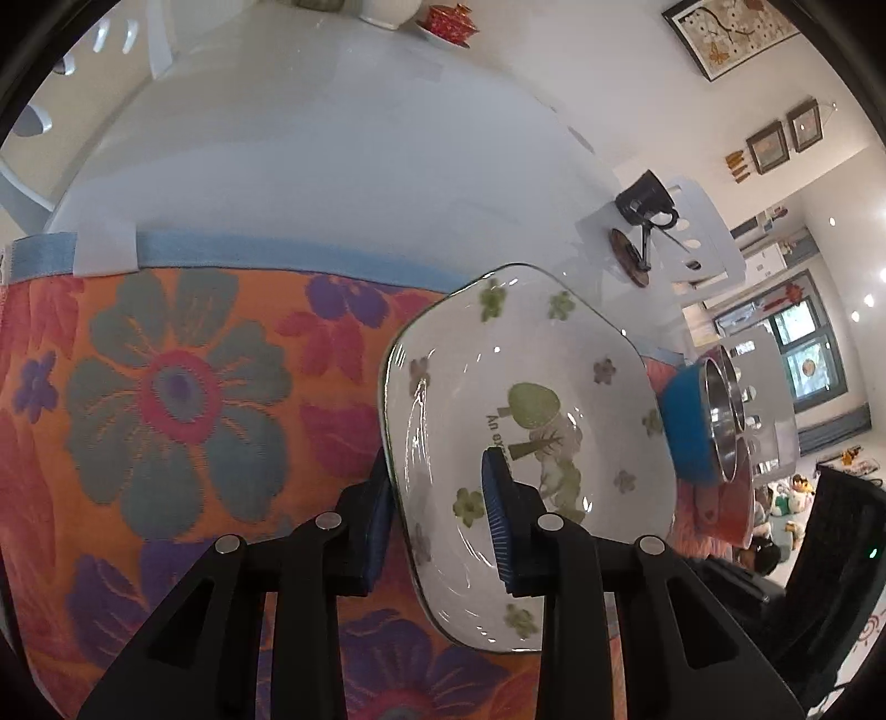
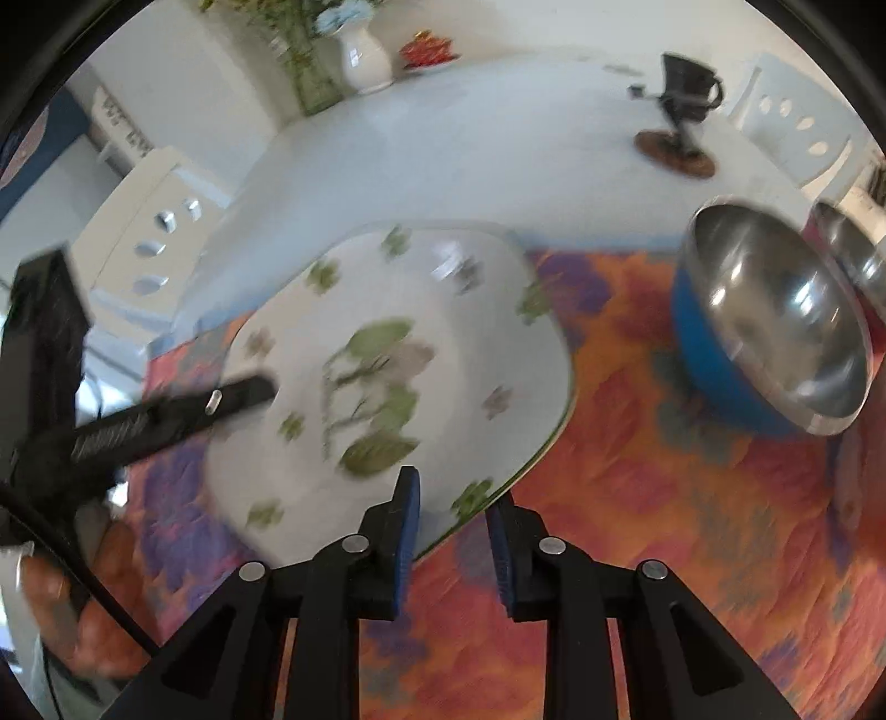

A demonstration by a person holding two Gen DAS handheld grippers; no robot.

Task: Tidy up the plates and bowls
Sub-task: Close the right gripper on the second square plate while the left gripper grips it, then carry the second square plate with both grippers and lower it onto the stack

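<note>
A white square plate (image 1: pixel 526 399) with green flower prints is tilted above the floral cloth. My left gripper (image 1: pixel 437 498) is shut on its rim, one finger (image 1: pixel 498 515) inside the plate and the other under it. The plate (image 2: pixel 398 365) also shows in the right wrist view, blurred, with the left gripper's finger on its left part. My right gripper (image 2: pixel 451 531) is open, its jaws either side of the plate's near right edge, not closed on it. A blue bowl with steel lining (image 2: pixel 775 321) sits on the cloth at right, also in the left wrist view (image 1: pixel 698 426).
An orange floral cloth (image 1: pixel 166 387) covers the near table; bare white table (image 1: pixel 332 155) lies beyond. A second steel bowl (image 2: pixel 853 243) stands behind the blue one. A black coffee dripper on a wooden base (image 2: pixel 681 111), a white vase (image 2: pixel 362 55) and a red lidded cup (image 2: pixel 426 47) stand far back.
</note>
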